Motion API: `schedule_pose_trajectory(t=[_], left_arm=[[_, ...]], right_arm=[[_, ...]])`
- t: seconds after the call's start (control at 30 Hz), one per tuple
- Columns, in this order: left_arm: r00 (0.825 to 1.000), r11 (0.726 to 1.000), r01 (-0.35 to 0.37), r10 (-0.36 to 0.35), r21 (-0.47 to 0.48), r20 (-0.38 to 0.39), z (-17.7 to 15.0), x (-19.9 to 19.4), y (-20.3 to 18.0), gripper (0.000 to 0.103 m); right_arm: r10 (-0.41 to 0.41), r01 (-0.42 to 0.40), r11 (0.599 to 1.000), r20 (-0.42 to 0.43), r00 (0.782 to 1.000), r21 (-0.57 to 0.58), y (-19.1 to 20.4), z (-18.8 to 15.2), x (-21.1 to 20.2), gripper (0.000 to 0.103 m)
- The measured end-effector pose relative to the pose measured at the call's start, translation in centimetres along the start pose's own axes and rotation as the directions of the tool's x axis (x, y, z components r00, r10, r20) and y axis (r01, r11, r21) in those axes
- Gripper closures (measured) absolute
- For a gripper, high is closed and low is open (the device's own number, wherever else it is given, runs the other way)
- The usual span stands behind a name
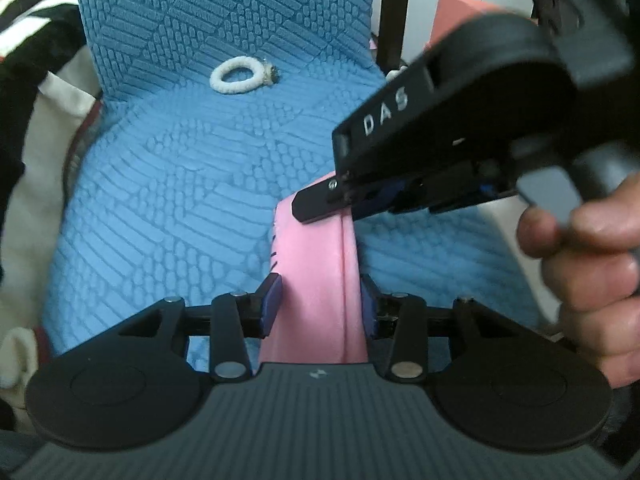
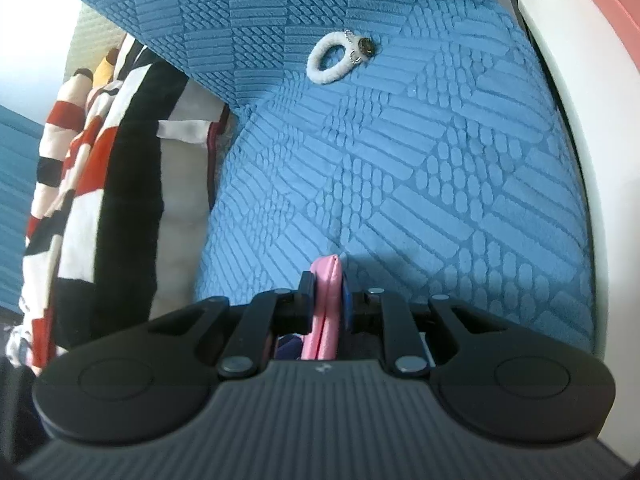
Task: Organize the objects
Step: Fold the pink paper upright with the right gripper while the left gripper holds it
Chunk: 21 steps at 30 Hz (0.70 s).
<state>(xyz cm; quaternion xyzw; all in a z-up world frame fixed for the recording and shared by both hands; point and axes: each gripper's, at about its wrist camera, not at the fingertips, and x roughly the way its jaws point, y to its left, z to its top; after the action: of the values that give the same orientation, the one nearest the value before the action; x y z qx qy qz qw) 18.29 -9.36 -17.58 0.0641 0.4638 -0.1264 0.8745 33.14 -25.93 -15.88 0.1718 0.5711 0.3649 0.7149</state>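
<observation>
Left wrist: your left gripper (image 1: 318,304) has its jaws round the pink pouch (image 1: 316,276).
Right gripper (image 2: 326,300): pinching the far end.
Axis: runs straight between them.

Both wrist cameras look forward and down along their fingers, close over the blue textured cushion (image 1: 168,200). They share the white ring (image 1: 240,74) ahead; the left view also catches the right gripper (image 1: 344,204).

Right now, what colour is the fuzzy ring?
White; the fluffy ring hair tie shows best in the right wrist view.
</observation>
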Motion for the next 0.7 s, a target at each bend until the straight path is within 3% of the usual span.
schedule_pose_trajectory(t=[0.1,0.27,0.3,0.4,0.6,0.7], left_arm=[[1.000,1.000,-0.008,0.008,-0.021,0.009,0.0,-0.1,0.4,0.064],[0.999,0.986,0.039,-0.035,-0.160,0.027,0.3,-0.7,3.3,0.090],[0.998,0.979,0.059,-0.054,-0.198,0.030,0.4,-0.8,3.9,0.091],[0.992,0.945,0.126,-0.111,-0.303,0.067,0.5,-1.5,5.9,0.092],[0.964,0.871,0.264,-0.223,-0.414,0.145,0.9,-2.7,8.4,0.092],[0.950,0.849,0.311,-0.265,-0.427,0.165,1.0,-3.0,8.7,0.092]], right_arm=[[0.010,-0.010,1.000,0.009,1.000,-0.001,0.2,0.0,-0.1,0.082],[0.070,-0.072,0.997,0.058,0.996,0.028,0.2,0.3,-0.7,0.070],[0.075,-0.077,0.997,0.071,0.995,0.032,0.3,0.4,-0.8,0.068],[0.083,-0.088,0.995,0.096,0.992,0.050,0.1,0.6,-1.0,0.043],[0.168,-0.174,0.981,0.076,0.983,0.087,0.3,0.7,-0.6,0.034],[0.205,-0.209,0.973,0.046,0.978,0.103,0.5,0.5,0.0,0.034]])
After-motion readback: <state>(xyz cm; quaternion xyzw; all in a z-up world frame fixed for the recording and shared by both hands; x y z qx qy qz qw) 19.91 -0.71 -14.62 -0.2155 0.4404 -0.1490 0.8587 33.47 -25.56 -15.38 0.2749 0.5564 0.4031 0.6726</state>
